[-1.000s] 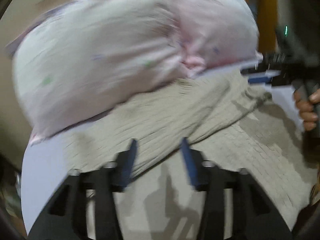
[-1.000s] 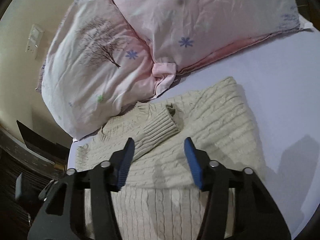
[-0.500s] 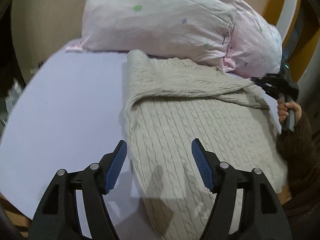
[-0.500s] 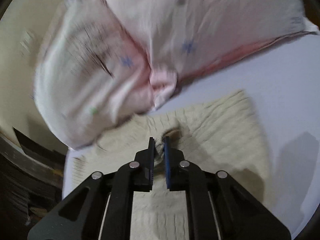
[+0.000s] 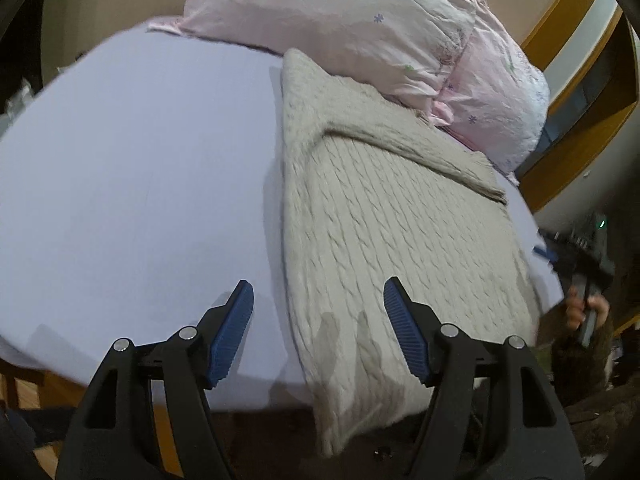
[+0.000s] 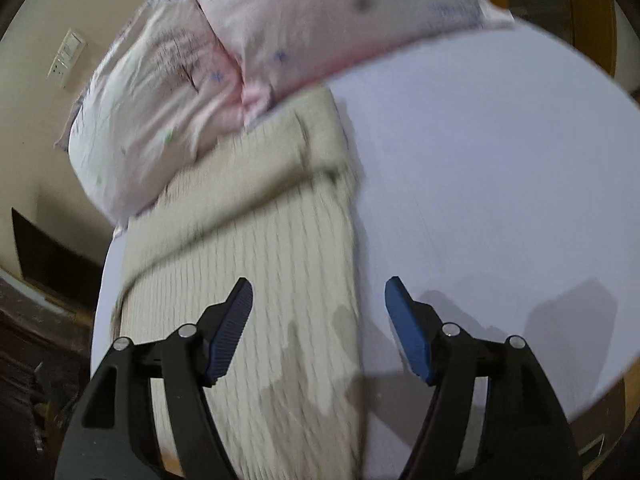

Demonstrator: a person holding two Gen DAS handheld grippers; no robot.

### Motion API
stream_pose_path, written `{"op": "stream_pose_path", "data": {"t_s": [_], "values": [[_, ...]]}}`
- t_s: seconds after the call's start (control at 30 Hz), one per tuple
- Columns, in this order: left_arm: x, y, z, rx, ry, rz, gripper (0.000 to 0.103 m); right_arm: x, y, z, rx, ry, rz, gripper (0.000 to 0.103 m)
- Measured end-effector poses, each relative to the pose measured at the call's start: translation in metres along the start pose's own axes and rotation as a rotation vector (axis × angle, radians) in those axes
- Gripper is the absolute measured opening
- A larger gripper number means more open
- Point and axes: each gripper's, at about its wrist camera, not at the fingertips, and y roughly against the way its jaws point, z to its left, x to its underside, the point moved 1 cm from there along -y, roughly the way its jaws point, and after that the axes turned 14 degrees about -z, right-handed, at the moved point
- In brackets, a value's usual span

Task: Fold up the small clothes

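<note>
Both the left gripper (image 5: 318,308) and right gripper (image 6: 318,306) hang wide open, holding nothing. The sweater (image 5: 392,232) lies flat on the bed (image 5: 140,160), sleeves folded across, hem over the near edge. Best bet: pinch both hem corners evenly, fold toward the pillows (image 5: 360,20), which crowd the collar.
</note>
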Motion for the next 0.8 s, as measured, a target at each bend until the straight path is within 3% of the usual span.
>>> {"op": "stream_pose_path", "data": {"t_s": [0.17, 0.3, 0.4, 0.47, 0.53, 0.6, 0.63, 0.73, 0.8], "values": [[0.014, 0.001, -0.009, 0.059, 0.013, 0.025, 0.069, 0.043, 0.009, -0.016, -0.119, -0.073, 0.138, 0.043], [0.023, 0.009, -0.011, 0.063, 0.034, 0.028, 0.064, 0.068, 0.025, -0.019, -0.161, -0.084, 0.147, 0.036], [0.029, 0.015, -0.011, 0.072, 0.063, 0.021, 0.061, 0.080, 0.028, -0.025, -0.255, -0.135, 0.172, 0.036], [0.034, 0.014, -0.017, 0.079, 0.072, 0.025, 0.055, 0.090, 0.025, -0.026, -0.339, -0.171, 0.221, 0.030], [0.037, 0.014, -0.023, 0.074, 0.067, 0.036, 0.044, 0.102, 0.015, -0.025, -0.408, -0.214, 0.295, 0.009], [0.039, 0.010, -0.025, 0.074, 0.077, 0.074, 0.025, 0.109, 0.006, -0.021, -0.456, -0.242, 0.335, 0.008], [0.040, 0.007, -0.025, 0.077, 0.088, 0.090, 0.016, 0.109, 0.007, -0.020, -0.468, -0.239, 0.333, 0.008], [0.037, 0.005, -0.027, 0.091, 0.103, 0.095, 0.011, 0.090, 0.014, -0.009, -0.578, -0.257, 0.253, 0.007], [0.013, 0.006, -0.033, 0.166, 0.112, 0.047, 0.011, 0.058, 0.022, 0.002, -0.644, -0.246, 0.156, 0.007]]}}
